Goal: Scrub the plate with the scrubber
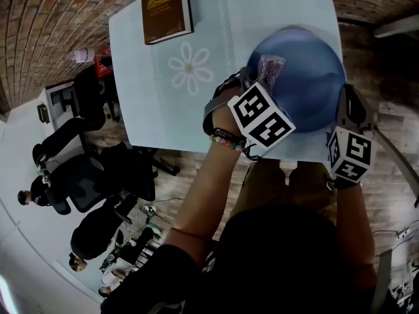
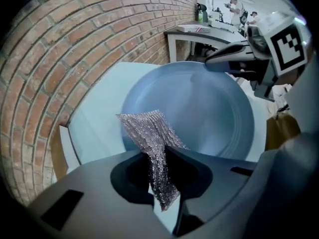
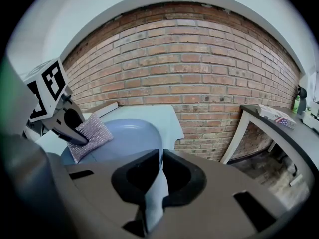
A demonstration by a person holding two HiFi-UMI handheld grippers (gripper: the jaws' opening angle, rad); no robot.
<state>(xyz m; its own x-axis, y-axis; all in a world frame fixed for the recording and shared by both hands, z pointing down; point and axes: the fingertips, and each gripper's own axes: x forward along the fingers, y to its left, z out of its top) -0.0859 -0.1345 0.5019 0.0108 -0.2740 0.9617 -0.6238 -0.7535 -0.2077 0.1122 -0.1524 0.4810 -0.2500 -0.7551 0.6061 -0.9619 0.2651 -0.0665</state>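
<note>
A round blue plate (image 1: 308, 77) lies at the near right of the pale blue table (image 1: 150, 110). My left gripper (image 1: 258, 78) is shut on a silvery mesh scrubber (image 1: 270, 67), whose free end rests on the plate's left part. In the left gripper view the scrubber (image 2: 148, 131) sticks out from between the jaws over the plate (image 2: 209, 108). My right gripper (image 1: 348, 108) is shut on the plate's right rim; in the right gripper view the rim (image 3: 155, 193) runs between the jaws, with the scrubber (image 3: 90, 133) beyond.
A brown book (image 1: 166, 8) lies at the table's far left, and a white flower print (image 1: 190, 67) marks the cloth. The table's near edge is by the person's arms. A bottle (image 1: 85, 55), office chairs and people are at the left. A side table (image 3: 279, 121) stands against the brick wall.
</note>
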